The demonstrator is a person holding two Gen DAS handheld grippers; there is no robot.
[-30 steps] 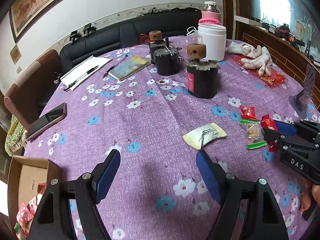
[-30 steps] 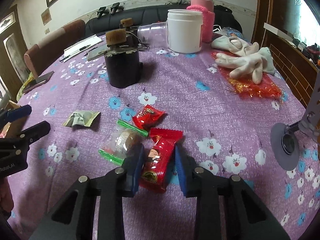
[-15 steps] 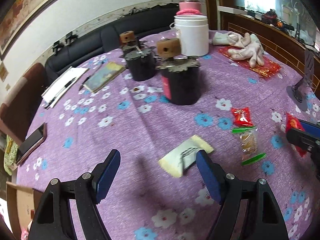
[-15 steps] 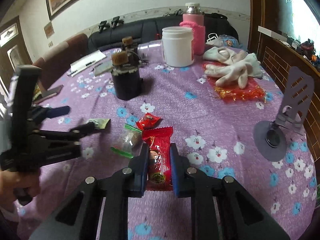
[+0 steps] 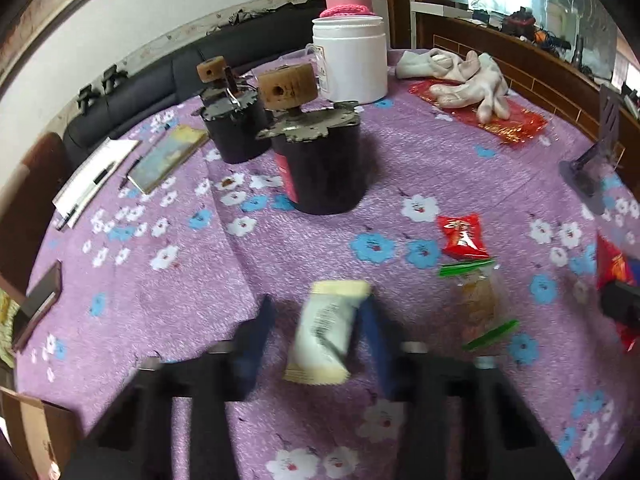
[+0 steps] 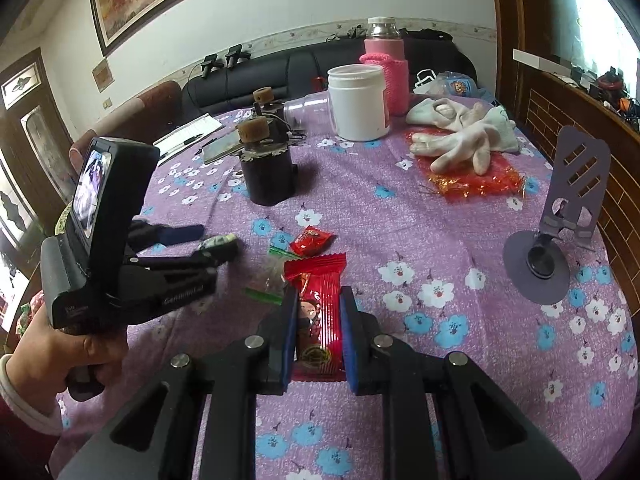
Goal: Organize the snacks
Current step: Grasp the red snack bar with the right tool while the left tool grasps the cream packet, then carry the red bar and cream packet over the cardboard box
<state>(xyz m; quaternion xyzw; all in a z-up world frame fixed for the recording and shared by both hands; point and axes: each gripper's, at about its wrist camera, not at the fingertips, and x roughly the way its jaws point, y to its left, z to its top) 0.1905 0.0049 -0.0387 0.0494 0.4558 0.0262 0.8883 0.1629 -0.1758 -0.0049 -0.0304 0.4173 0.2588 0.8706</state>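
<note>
The left gripper (image 5: 316, 336) is closing around a cream snack packet (image 5: 326, 334) on the purple flowered tablecloth (image 5: 192, 280); its jaws have just been narrowing, and motion blur is hiding whether the blue pads are pressing the wrapper yet. One pad looks to be touching the packet's right edge, the other standing just apart. The right gripper (image 6: 318, 334) is clamping a long red snack bar (image 6: 320, 320) by its sides, the bar's lower end sitting hidden between the pads, its crimped top sticking out ahead. Just beyond it a small red packet (image 6: 311, 241) and a clear packet with green ends (image 6: 270, 276) are lying on the cloth, the clear one partly covered by the bar and hard to read. A person's hand (image 6: 60, 356) is gripping the left tool's handle. Farther off, two black canisters (image 5: 324, 172), a white tub (image 5: 352, 58) and pale gloves (image 5: 468, 80) are standing well apart from the snacks. A cardboard box (image 5: 24, 432) is cut off at the lower left.
</note>
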